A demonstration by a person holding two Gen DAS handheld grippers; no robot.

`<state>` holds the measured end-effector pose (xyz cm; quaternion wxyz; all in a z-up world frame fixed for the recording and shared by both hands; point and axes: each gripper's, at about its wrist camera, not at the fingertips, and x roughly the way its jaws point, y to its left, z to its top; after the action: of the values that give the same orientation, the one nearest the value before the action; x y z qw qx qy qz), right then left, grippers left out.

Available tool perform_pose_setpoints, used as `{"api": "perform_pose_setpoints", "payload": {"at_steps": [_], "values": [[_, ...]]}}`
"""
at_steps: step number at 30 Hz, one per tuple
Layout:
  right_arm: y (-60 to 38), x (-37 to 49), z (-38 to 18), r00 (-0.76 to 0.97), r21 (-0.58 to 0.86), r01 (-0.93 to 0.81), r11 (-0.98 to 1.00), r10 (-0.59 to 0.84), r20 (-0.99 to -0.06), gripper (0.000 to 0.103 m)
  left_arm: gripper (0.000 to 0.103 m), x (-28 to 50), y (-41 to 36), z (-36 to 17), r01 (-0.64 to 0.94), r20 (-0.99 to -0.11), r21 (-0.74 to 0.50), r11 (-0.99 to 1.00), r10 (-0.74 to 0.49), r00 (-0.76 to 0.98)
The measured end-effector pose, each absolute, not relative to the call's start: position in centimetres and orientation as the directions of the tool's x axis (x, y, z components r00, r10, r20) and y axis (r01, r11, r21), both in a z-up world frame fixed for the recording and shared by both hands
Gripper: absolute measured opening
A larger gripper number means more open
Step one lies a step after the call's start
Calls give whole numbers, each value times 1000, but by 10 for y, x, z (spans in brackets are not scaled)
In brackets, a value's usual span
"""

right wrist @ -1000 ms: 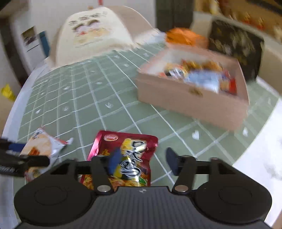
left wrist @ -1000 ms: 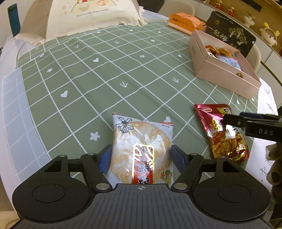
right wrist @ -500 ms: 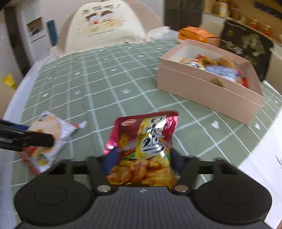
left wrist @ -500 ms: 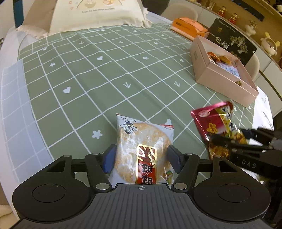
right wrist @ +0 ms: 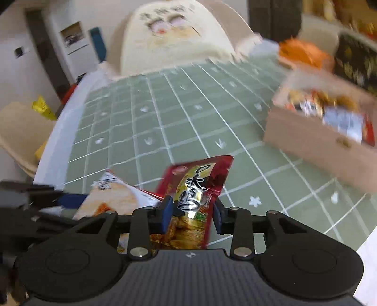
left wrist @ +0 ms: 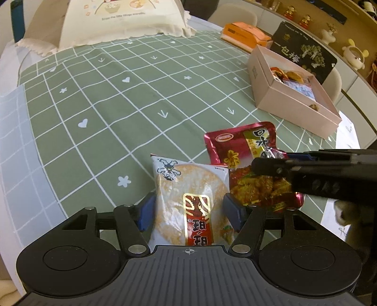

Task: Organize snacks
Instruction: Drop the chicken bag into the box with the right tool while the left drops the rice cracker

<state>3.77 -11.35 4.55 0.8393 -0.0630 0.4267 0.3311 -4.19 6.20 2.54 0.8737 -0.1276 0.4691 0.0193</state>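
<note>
My left gripper (left wrist: 189,209) is shut on a white rice cracker packet (left wrist: 188,195) and holds it above the green checked tablecloth (left wrist: 113,106). My right gripper (right wrist: 192,211) is shut on a red snack packet (right wrist: 198,186) and holds it lifted and tilted, close beside the cracker packet (right wrist: 117,200). The red packet (left wrist: 247,155) and the right gripper (left wrist: 271,166) show at the right of the left wrist view. The pink snack box (left wrist: 292,94) stands open at the far right with several snacks inside; it also shows blurred in the right wrist view (right wrist: 318,138).
A cream mesh food cover (left wrist: 122,21) stands at the far edge of the table. An orange box (left wrist: 245,35) and a black gift box (left wrist: 304,54) stand behind the pink box. White paper (left wrist: 346,134) lies at the right table edge.
My right gripper has lifted the red packet off the cloth and swung it left toward the cracker packet. My left gripper has raised the cracker packet slightly.
</note>
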Motion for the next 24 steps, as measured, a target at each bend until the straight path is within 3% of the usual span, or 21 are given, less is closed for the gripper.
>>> {"api": "perform_pose_setpoints", "payload": {"at_steps": [2,7,12,15,19,24], "values": [[-124,42,48,383,247,-592,767,537,-752,24,71,-41,60,26,-142,-828,-200,970,-90,553],[-149,27,72,376,310,-593,743,596,-709,15,80,-36,45,24,-95,-839,-151,984,-77,539],[-162,16,89,449,232,-598,767,561,-696,14,81,-32,23,20,-34,-847,-33,999,-10,532],[-165,19,83,411,280,-592,756,582,-702,14,81,-34,21,18,-35,-841,-28,999,-4,542],[-149,30,64,365,313,-600,737,599,-713,22,81,-36,20,17,-26,-835,-18,1000,-1,550],[-137,42,40,307,345,-566,749,579,-755,21,81,-37,19,18,-29,-835,-13,999,5,550]]}}
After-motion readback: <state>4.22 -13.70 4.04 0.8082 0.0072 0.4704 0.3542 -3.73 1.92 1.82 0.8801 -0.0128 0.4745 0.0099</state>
